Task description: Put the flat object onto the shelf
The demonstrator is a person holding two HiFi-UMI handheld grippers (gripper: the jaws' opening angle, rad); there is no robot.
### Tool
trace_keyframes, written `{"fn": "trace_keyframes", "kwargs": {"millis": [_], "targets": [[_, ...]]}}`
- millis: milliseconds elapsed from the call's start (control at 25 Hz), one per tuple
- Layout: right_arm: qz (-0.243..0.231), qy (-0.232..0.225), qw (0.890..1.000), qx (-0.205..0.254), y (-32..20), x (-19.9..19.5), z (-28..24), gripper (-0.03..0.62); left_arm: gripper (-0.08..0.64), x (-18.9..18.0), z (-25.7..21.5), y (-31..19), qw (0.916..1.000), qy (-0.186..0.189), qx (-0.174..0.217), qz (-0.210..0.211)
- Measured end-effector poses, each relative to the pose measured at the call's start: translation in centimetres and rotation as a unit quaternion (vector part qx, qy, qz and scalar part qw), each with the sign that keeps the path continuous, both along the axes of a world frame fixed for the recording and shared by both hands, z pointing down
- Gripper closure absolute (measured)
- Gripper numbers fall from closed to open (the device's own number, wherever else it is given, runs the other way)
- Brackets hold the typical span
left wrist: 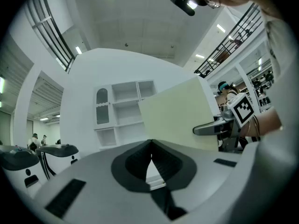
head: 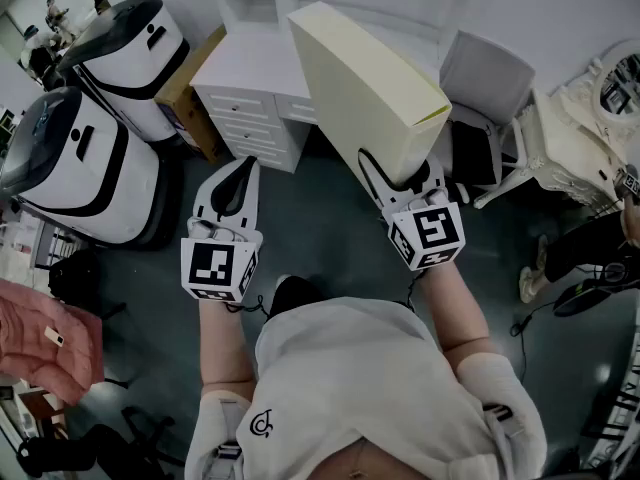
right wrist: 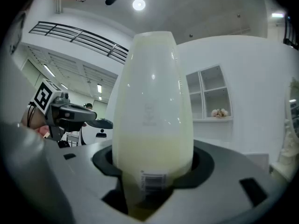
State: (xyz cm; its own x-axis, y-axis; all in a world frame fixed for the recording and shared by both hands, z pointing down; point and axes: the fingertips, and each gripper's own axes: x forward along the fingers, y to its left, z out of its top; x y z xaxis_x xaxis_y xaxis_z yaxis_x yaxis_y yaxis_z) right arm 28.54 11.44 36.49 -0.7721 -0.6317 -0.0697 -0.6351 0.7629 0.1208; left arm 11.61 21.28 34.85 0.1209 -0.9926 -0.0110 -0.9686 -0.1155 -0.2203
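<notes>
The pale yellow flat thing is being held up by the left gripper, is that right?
No, the right gripper holds the pale yellow flat thing up; the left gripper is shut and empty. The head view shows it.

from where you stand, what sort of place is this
Likely a big indoor hall staged as a test room: a white shelf unit and drawer desk, bulky white machines parked beside them, and a railed upper gallery.
</notes>
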Motion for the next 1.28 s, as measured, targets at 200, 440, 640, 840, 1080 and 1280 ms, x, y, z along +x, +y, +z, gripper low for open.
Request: {"fn": "trace_keyframes", "kwargs": {"millis": [200, 440, 640, 840, 1080, 1280], "targets": [[0.000, -0.004, 1.000, -0.005, 0.1, 0.2, 0.1, 0.327, 0.546, 0.2, 0.1, 0.3, 1.0000, 0.001, -0.001, 0.002], [-0.004, -0.006, 1.000, -0.010, -0.1, -0.1, 0.4, 0.327, 0.546, -0.1, 0.3, 0.1, 1.0000, 0.004, -0.002, 0.001], [-0.001, -0.020, 0.999, -0.027, -0.9, -0.2, 0.9, 0.325, 0.546, -0.3, 1.0, -0.6, 0.9999, 0.003, -0.011, 0.001], [0.007, -0.026, 0.999, -0.047, -2.6, -0.6, 1.6, 0.325, 0.546, -1.2, 1.8, -1.9, 0.9997, 0.000, -0.022, 0.006], [0.019, -0.028, 0.998, -0.056, -6.0, -4.5, 1.7, 0.327, 0.546, -5.1, 1.9, -5.6, 0.9995, 0.000, -0.018, 0.026], [0.049, -0.024, 0.998, -0.041, -10.5, -9.1, 1.7, 0.325, 0.546, -10.3, 2.4, -11.6, 0.9983, 0.004, -0.012, 0.056]]}}
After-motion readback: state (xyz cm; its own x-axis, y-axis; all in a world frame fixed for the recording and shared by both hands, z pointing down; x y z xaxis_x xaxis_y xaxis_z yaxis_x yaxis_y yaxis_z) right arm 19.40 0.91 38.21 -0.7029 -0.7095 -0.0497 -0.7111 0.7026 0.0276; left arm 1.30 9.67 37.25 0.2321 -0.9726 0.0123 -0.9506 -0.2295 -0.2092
